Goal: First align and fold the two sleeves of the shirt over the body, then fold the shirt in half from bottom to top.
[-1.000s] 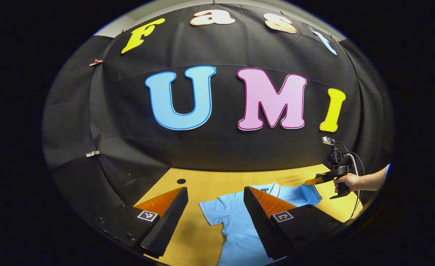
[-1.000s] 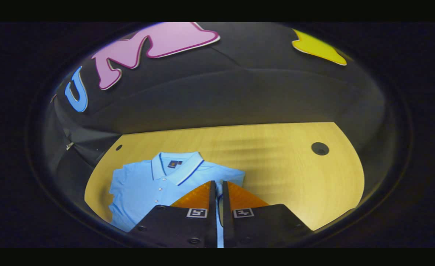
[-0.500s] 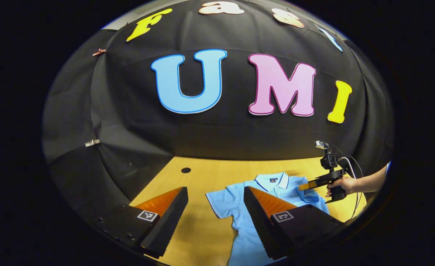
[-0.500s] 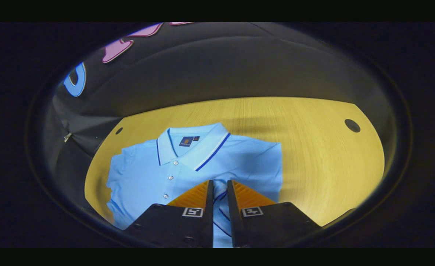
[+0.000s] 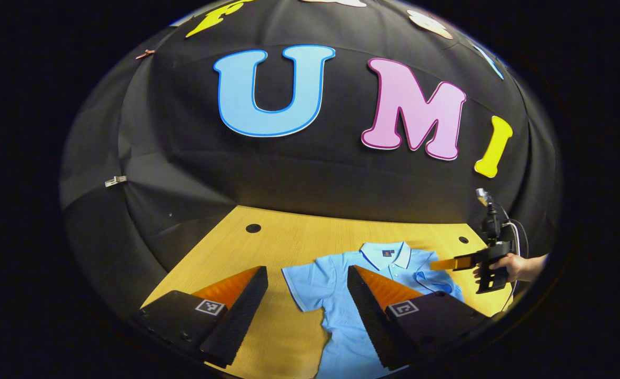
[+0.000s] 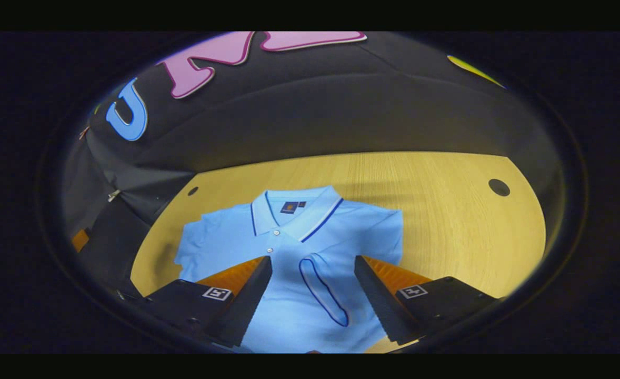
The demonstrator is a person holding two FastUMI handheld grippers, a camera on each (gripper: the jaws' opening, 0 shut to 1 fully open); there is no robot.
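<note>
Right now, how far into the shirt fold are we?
One sleeve done: in the right gripper view the folded sleeve lies over the body of the shirt, and the right hand-held gripper is open above it. In hand: nothing gripped; the left hand-held gripper is open near the other sleeve, which lies flat out on the table. Left: that sleeve, then the bottom-to-top fold.

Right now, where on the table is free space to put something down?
Bare table lies right of the shirt, out to a round hole, and as a strip between collar and booth wall. Crowded: over the shirt, where the right gripper hangs above the folded sleeve.
</note>
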